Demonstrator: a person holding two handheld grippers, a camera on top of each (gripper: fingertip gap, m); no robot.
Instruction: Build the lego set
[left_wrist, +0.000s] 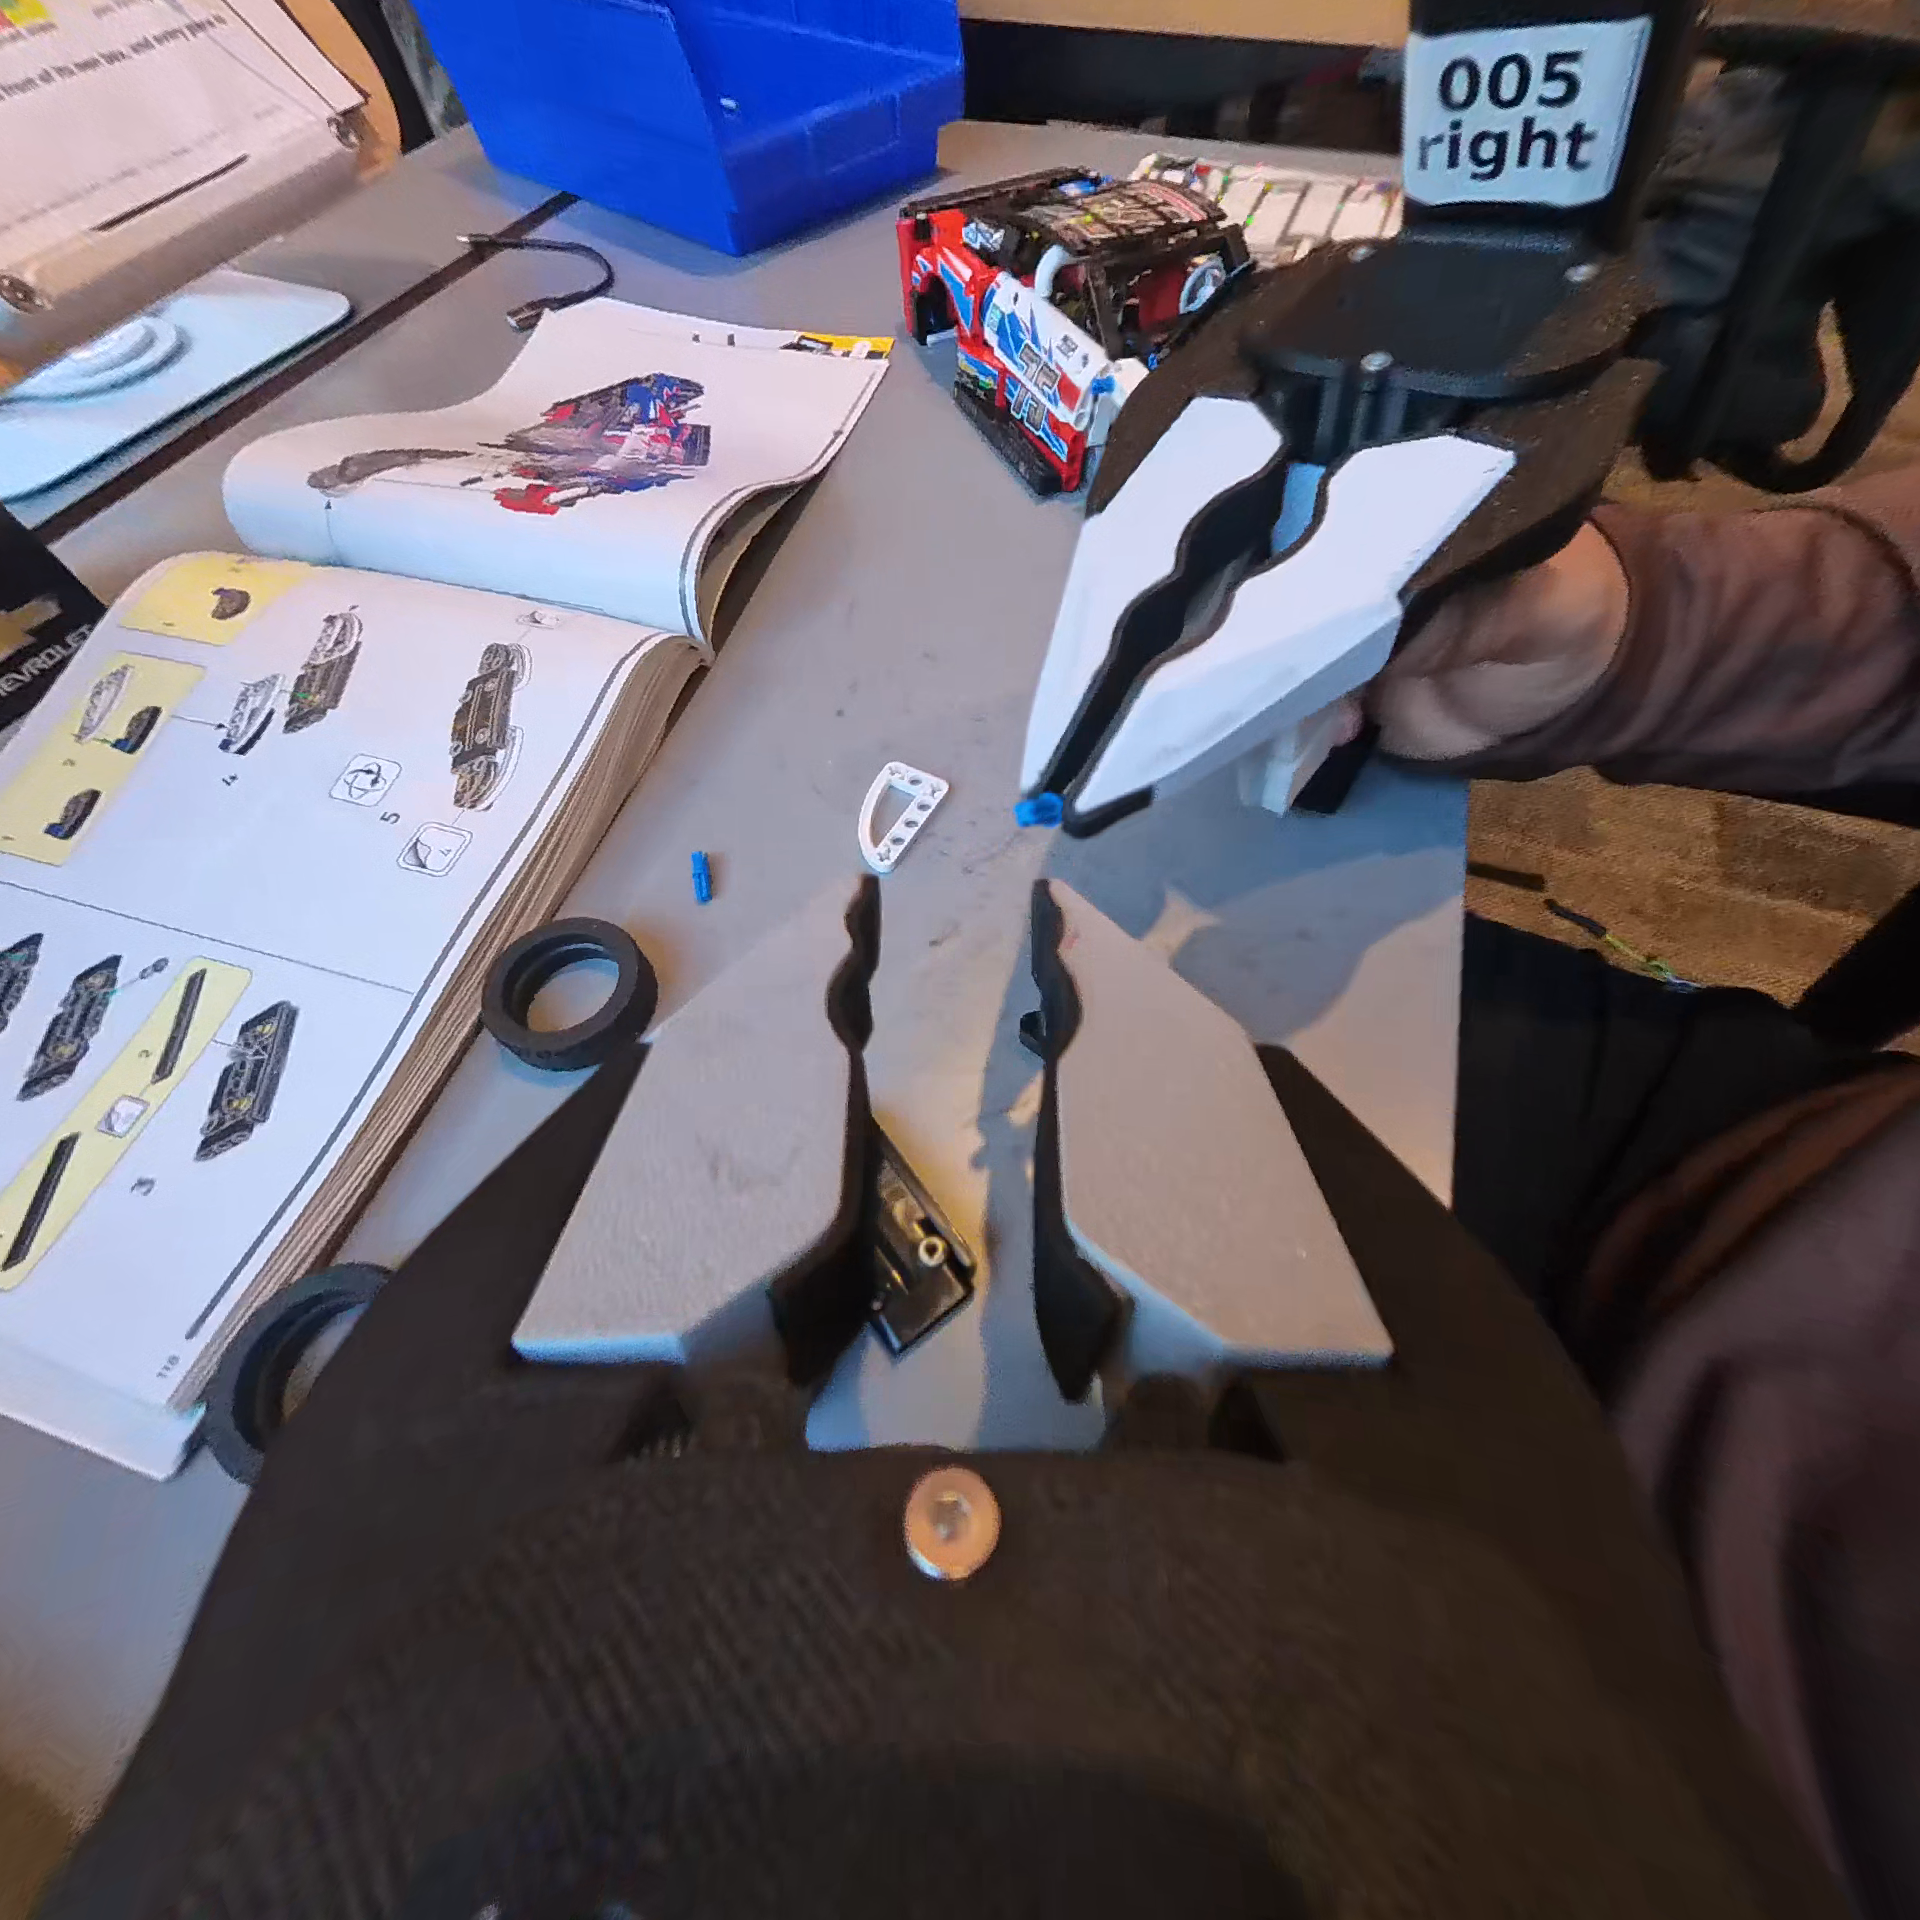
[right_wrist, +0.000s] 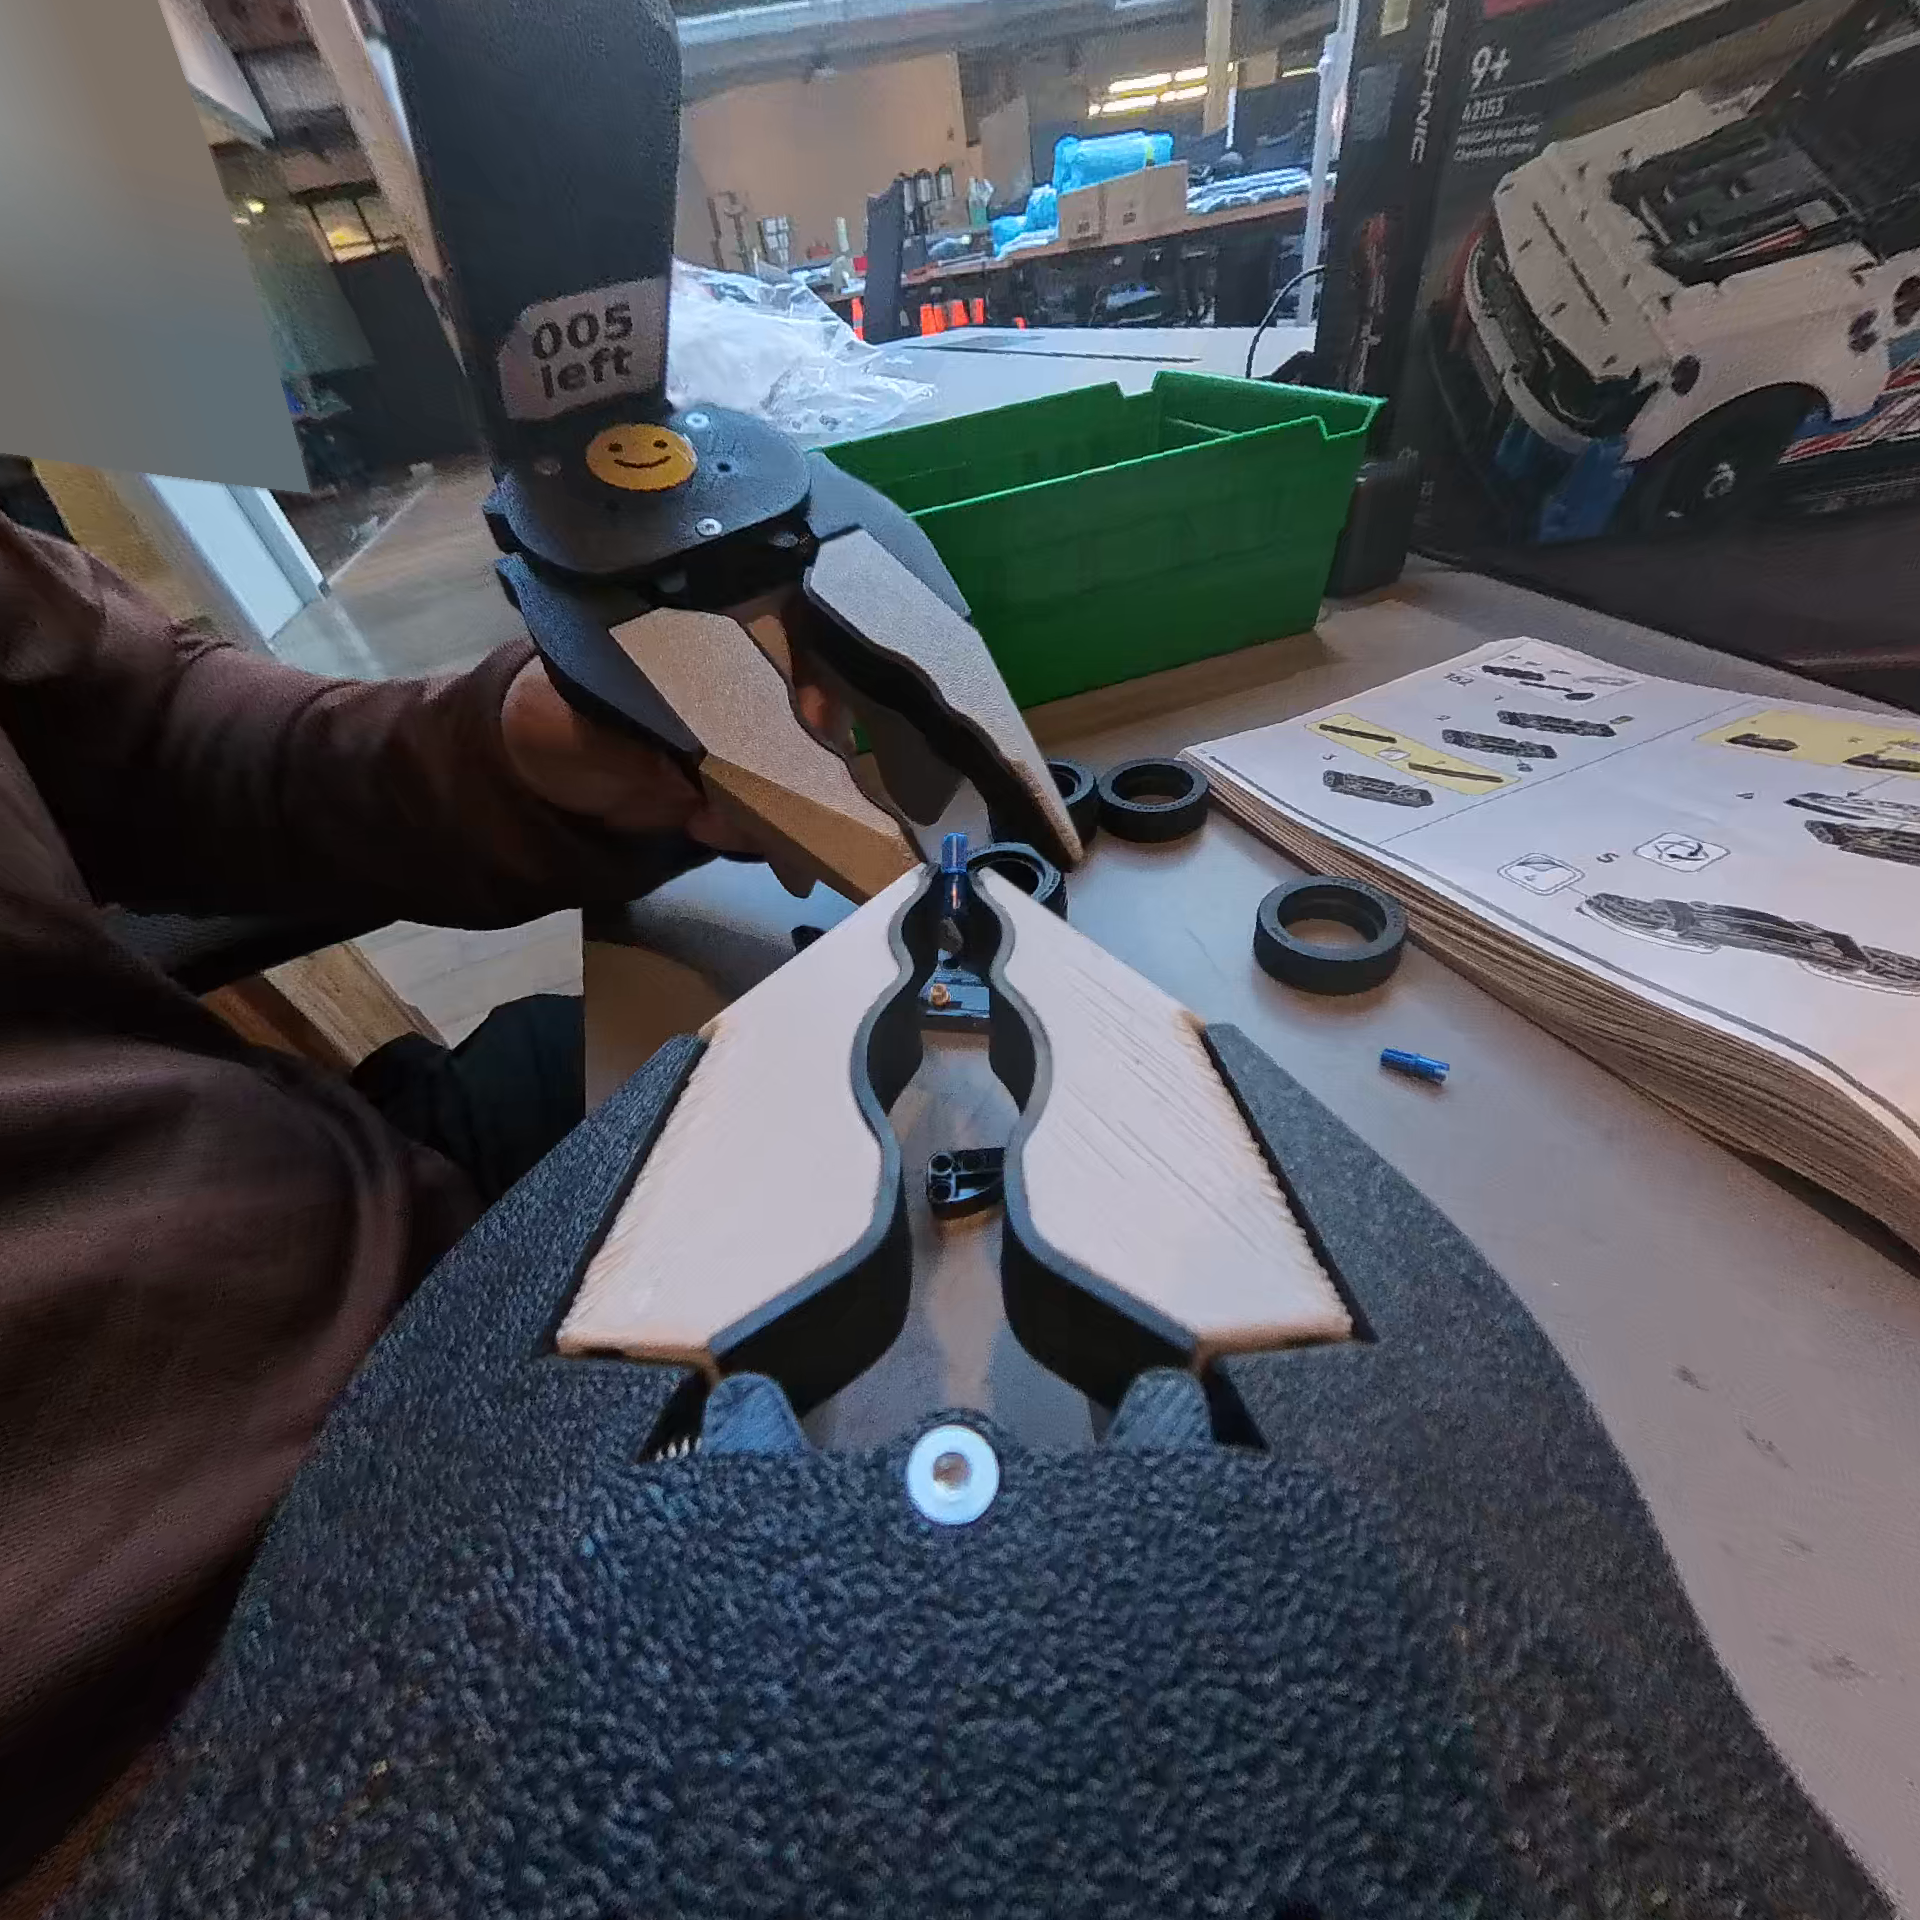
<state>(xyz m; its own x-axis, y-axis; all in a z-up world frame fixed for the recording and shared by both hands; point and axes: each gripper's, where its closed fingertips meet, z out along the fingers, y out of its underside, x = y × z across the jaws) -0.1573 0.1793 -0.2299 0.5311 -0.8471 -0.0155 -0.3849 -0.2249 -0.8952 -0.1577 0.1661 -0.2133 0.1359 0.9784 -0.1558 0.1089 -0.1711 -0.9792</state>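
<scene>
My right gripper (left_wrist: 1051, 812) is shut on a small blue pin (left_wrist: 1034, 810), held just above the grey table; in the right wrist view the blue pin (right_wrist: 954, 854) sticks out past the gripper (right_wrist: 951, 878). My left gripper (left_wrist: 954, 888) is open and empty, close in front of the right one. A black Lego part (left_wrist: 914, 1252) lies on the table beneath its fingers. It shows in the right wrist view (right_wrist: 951, 997) with a tan pin in it. A white curved beam (left_wrist: 902, 816) and a loose blue pin (left_wrist: 702, 876) lie nearby.
An open instruction book (left_wrist: 312, 831) lies to the left, with black tyres (left_wrist: 569, 992) beside it. A red, white and blue Lego car (left_wrist: 1060, 322) and a blue bin (left_wrist: 707, 114) stand behind. A green bin (right_wrist: 1122, 520) and the set's box (right_wrist: 1662, 260) stand beyond. A small black connector (right_wrist: 961, 1179) lies on the table. The grippers are tip to tip, or close to it. The small black connector (right_wrist: 961, 1179) is about 7 cm from my left fingertips.
</scene>
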